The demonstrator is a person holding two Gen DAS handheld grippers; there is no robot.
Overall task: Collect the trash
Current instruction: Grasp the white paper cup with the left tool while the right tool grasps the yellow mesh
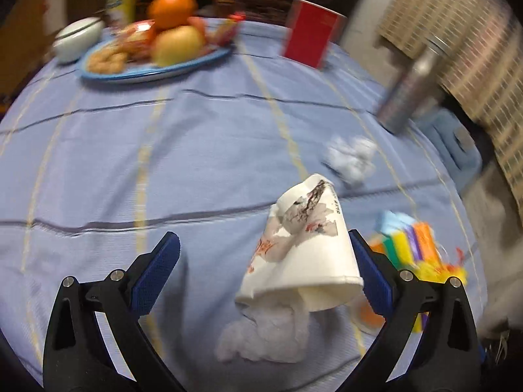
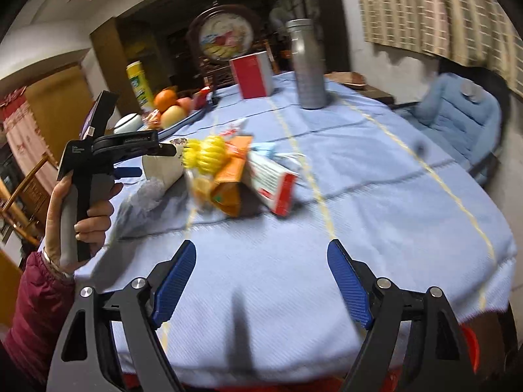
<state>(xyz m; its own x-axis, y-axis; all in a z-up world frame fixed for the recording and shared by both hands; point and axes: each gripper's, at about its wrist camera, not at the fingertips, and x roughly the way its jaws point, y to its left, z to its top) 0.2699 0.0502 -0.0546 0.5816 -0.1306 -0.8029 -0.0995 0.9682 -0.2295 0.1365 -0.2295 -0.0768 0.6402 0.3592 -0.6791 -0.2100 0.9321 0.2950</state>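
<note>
A crushed white paper cup (image 1: 300,248) with a printed picture lies on its side on the blue tablecloth (image 1: 163,150), on top of a crumpled tissue (image 1: 268,339). My left gripper (image 1: 264,274) is open, its jaws either side of the cup, the right pad close to the cup's rim. Another crumpled tissue (image 1: 353,160) lies beyond. A colourful snack wrapper (image 1: 415,248) lies to the right. In the right wrist view my right gripper (image 2: 261,281) is open and empty over bare cloth, short of the orange and yellow wrapper (image 2: 225,170) and a red-and-white carton (image 2: 274,183). The cup (image 2: 163,166) shows under the left gripper.
A blue plate (image 1: 147,72) with fruit and cookies, a white bowl (image 1: 75,39), a red box (image 1: 310,36) and a metal bottle (image 1: 412,88) stand at the far side. A blue chair (image 2: 457,114) stands at the right of the table.
</note>
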